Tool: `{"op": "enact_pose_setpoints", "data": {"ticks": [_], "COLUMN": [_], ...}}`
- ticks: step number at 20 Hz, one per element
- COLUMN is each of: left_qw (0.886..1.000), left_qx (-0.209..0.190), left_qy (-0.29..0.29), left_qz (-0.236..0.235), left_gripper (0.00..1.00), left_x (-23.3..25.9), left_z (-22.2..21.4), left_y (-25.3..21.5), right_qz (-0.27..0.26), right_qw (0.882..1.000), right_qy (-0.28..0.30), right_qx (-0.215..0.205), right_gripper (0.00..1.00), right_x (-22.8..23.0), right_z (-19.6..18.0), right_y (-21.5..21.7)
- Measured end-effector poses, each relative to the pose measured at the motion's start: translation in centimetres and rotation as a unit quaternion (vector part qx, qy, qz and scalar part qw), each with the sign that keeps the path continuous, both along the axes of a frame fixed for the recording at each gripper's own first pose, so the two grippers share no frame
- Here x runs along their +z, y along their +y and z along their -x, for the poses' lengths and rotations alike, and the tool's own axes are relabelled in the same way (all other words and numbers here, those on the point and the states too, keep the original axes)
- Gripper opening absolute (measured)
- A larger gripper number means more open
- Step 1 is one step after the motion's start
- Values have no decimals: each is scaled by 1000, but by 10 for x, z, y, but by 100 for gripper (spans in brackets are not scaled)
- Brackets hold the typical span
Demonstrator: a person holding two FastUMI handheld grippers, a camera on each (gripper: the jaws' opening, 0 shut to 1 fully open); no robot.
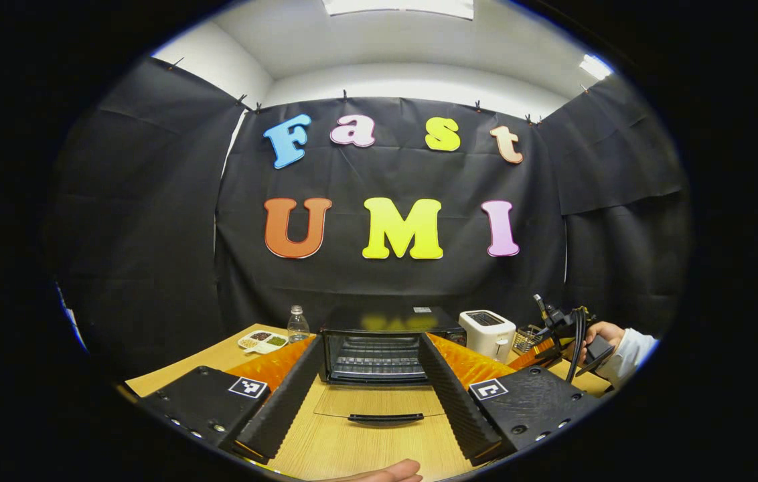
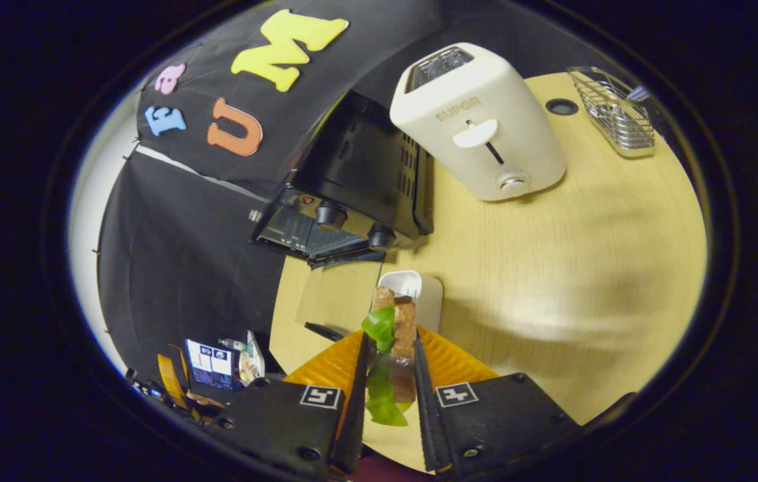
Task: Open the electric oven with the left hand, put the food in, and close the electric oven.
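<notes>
Oven (image 1: 379, 345) door down, flat on desk (image 1: 352, 448). Left hand-held gripper (image 1: 369, 402) spread wide, empty. Right hand-held gripper (image 2: 389, 375) clamps sandwich (image 2: 392, 335). We'd go level onto rack, clear of door.

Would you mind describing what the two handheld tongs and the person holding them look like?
Each of the tongs, left tongs and right tongs, has two long ribbed fingers on black blocky mounts bearing square black-and-white markers, with orange ridged panels behind. In the left gripper view the right tongs trail black cables, and the person's hand emerges from a white sleeve.
</notes>
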State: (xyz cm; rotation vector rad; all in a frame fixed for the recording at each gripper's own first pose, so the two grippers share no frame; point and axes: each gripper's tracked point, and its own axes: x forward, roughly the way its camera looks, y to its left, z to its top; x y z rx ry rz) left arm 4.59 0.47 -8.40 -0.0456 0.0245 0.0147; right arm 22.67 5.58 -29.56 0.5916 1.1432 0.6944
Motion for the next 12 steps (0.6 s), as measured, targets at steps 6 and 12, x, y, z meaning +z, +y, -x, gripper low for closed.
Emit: {"op": "enact_pose_setpoints", "data": {"ticks": [6, 12], "left_qw": [1000, 1000], "left_qx": [-12, -21], "left_qy": [-6, -10], "left_qz": [7, 7], "left_gripper": [94, 94], "left_x": [-3, -7], "left_z": [7, 15], "left_y": [9, 25], "right_qz": [-16, -81], "right_qw": [999, 992], "right_qy": [-24, -51], "right_qx": [-36, -79], "right_gripper": [28, 36], "right_x": [19, 50], "right_z": [14, 43], "right_y": [-2, 27]}}
